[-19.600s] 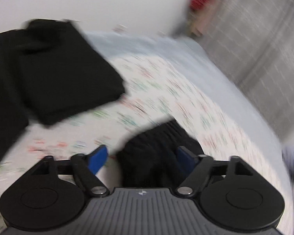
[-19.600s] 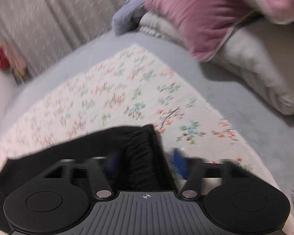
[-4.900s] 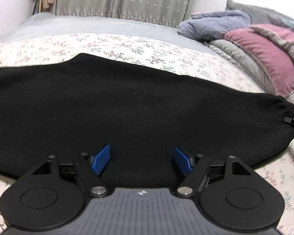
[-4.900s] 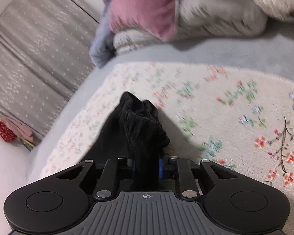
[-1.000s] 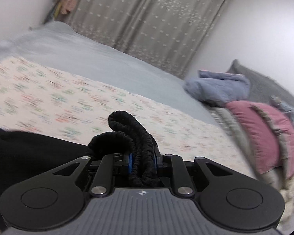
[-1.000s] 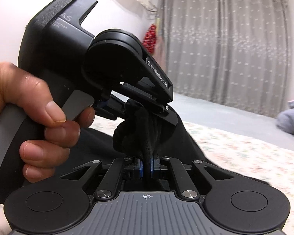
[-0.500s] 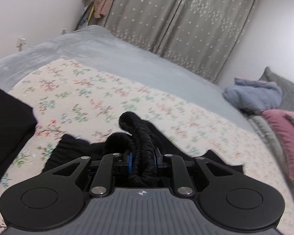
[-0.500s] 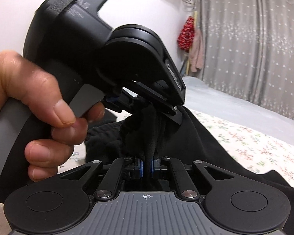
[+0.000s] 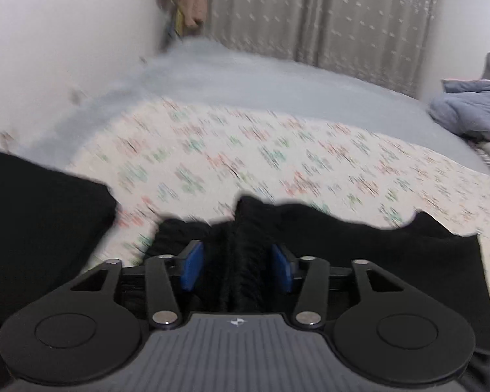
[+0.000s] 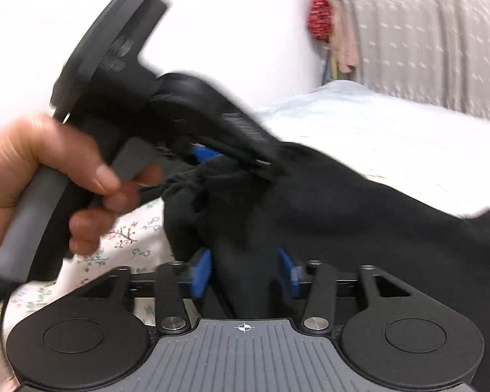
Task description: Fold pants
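Your left gripper (image 9: 236, 269) has its jaws opening, and its 2 blue pads (image 9: 190, 269) stand clear on either side of the gathered waistband of the black pants (image 9: 359, 254). The ribbed fabric is between the pads, but neither pad presses on it, so this gripper has let go. In the right wrist view your left hand (image 10: 45, 176) is wrapped around that gripper's grey handle, with the gripper tipped down toward the cloth.

Your right gripper (image 10: 243, 272) is also opening. A bunched fold of the pants rises between its 2 blue fingers (image 10: 202, 272), which are spread apart; the view is blurred, but the pads look drawn back from the cloth, so it reads as released too.

The pants lie doubled over on the floral sheet (image 9: 277, 156), close to the near edge of the bed (image 9: 245, 78), with their ragged far edge running across the sheet toward the right side. A second dark folded garment (image 9: 39, 209) sits at the left edge of the sheet, apart from the pants. A blue-grey bundle of bedding (image 9: 470, 107) lies at the far right corner, and grey curtains (image 9: 326, 13) hang beyond the far edge.
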Motion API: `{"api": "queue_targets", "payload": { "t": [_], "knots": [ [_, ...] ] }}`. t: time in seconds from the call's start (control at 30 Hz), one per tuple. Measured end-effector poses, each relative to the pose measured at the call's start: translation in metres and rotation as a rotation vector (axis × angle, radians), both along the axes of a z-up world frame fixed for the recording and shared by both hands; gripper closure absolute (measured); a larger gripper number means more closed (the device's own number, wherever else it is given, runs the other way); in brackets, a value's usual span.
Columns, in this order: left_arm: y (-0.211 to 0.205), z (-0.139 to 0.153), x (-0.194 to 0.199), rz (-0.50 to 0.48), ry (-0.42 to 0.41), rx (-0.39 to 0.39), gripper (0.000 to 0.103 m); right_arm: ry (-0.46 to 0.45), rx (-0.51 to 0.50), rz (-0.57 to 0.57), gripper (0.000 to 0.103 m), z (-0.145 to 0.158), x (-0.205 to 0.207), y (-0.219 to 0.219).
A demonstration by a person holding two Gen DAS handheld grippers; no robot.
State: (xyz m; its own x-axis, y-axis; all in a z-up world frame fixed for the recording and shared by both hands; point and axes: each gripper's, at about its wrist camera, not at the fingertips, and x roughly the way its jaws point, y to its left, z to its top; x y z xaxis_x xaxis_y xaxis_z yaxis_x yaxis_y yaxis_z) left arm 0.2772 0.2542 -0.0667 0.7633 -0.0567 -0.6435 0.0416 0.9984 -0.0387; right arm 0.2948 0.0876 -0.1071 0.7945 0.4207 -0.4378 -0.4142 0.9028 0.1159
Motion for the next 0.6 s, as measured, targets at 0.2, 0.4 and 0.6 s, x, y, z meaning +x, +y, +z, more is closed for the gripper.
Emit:
{"api": "queue_targets", "payload": {
  "t": [0.2, 0.4, 0.6],
  "knots": [
    [-0.03, 0.015, -0.025, -0.11, -0.08, -0.106, 0.041, 0.027, 0.038, -0.152, 0.054, 0.006, -0.029, -0.076],
    [-0.081, -0.043, -0.014, -0.156, 0.116, 0.134, 0.043, 0.161, 0.003, -0.214, 0.057, -0.024, -0.025, -0.115],
    [-0.067, -0.053, -0.015, -0.111, 0.153, 0.123, 0.044, 0.179, -0.035, -0.166, 0.057, -0.025, -0.057, -0.118]
  ]
}}
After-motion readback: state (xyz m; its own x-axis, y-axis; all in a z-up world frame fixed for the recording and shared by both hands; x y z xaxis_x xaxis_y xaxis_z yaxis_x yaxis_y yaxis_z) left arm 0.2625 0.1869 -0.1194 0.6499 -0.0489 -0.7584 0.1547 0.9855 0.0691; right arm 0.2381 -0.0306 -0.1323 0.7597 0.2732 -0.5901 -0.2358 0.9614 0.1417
